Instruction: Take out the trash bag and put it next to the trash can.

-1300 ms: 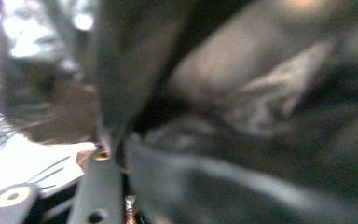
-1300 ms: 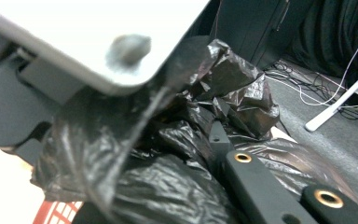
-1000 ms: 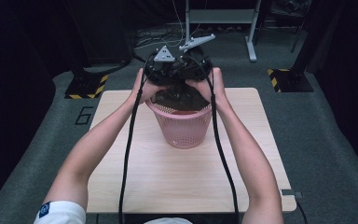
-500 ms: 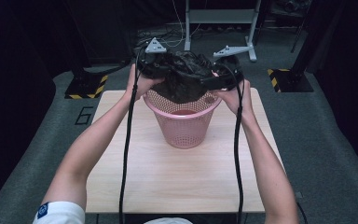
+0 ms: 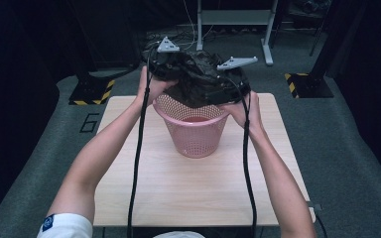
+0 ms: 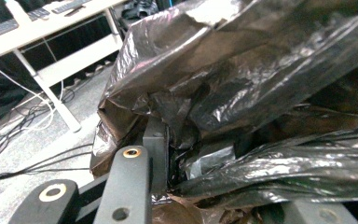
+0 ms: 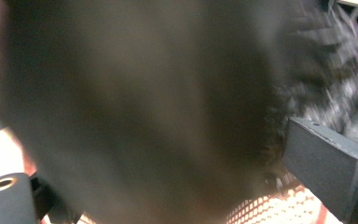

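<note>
Both my left gripper (image 5: pixel 171 67) and right gripper (image 5: pixel 228 79) clench the black bag (image 5: pixel 198 79) above the pink basket (image 5: pixel 193 134) on the worktop (image 5: pixel 188 193).

- High view: above the table's (image 5: pixel 188 193) near side, facing forward and down.
- Both gripper views: very close, sharing the bag (image 5: pixel 201 79) (image 6: pixel 242 88) (image 7: pixel 135 107).

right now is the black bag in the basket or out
Mostly out: the black bag is held bunched above the pink basket, whose pink bottom shows bare.

One black bag (image 5: pixel 201 82), one pink basket (image 5: pixel 193 130), one table (image 5: pixel 178 188).
</note>
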`<state>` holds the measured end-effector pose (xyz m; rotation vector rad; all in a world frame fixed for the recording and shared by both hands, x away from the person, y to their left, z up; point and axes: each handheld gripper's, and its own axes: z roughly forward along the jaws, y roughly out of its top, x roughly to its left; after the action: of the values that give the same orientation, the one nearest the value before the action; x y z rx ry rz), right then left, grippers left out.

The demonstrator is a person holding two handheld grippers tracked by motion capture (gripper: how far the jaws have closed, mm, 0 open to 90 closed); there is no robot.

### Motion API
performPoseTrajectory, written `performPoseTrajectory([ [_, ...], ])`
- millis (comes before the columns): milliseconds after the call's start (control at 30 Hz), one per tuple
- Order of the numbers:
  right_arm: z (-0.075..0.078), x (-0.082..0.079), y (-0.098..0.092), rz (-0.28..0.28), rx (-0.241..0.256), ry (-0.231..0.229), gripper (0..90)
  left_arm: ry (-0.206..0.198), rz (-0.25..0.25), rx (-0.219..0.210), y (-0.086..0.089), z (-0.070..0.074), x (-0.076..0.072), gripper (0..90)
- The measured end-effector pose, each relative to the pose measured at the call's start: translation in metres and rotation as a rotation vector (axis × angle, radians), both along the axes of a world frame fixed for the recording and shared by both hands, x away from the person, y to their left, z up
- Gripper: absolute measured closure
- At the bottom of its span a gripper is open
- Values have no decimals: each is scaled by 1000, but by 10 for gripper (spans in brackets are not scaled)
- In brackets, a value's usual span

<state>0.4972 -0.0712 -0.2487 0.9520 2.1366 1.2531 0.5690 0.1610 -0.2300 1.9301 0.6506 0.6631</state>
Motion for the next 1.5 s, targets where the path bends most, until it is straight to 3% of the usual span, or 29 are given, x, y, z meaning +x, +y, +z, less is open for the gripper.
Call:
performPoseTrajectory([
  [200, -7, -8, -17, -38, 4, -22, 53, -15, 20, -27, 15, 8, -2, 655],
  [400, -20, -26, -47, -96, 37, -69, 23, -37, 46, -67, 32, 20, -4, 655],
  [500, -28, -31, -57, -93, 53, -69, 5, -41, 52, -73, 36, 23, -6, 655],
  [733, -81, -44, -98, -195, 47, -19, 1, -61, 70, -85, 50, 30, -9, 655],
  [867, -123, -49, -112, -250, 40, 45, 4, -71, 91, -95, 63, 35, -11, 655],
  [900, -123, -49, -112, -250, 40, 45, 4, -71, 91, -95, 63, 35, -11, 655],
  [933, -147, -52, -114, -278, 24, 71, 6, -77, 99, -101, 68, 37, -11, 655],
  [967, -160, -53, -115, -290, 15, 91, 6, -77, 99, -101, 68, 37, -11, 655],
  [1000, -160, -53, -115, -290, 15, 91, 6, -79, 104, -102, 70, 38, -11, 655],
  [1033, -184, -55, -117, -313, 3, 127, 9, -84, 112, -110, 76, 41, -12, 655],
  [1100, -206, -56, -118, -341, -2, 159, 12, -86, 117, -114, 79, 43, -12, 655],
  [1133, -206, -56, -118, -341, -2, 159, 12, -88, 123, -120, 82, 44, -12, 655],
  [1167, -225, -57, -119, -365, -24, 182, 14, -92, 129, -124, 85, 45, -13, 655],
  [1333, -257, -59, -128, -406, -25, 231, 16, -104, 166, -143, 104, 51, -15, 655],
  [1500, -273, -62, -133, -437, -41, 253, 17, -113, 201, -153, 121, 52, -16, 655],
])
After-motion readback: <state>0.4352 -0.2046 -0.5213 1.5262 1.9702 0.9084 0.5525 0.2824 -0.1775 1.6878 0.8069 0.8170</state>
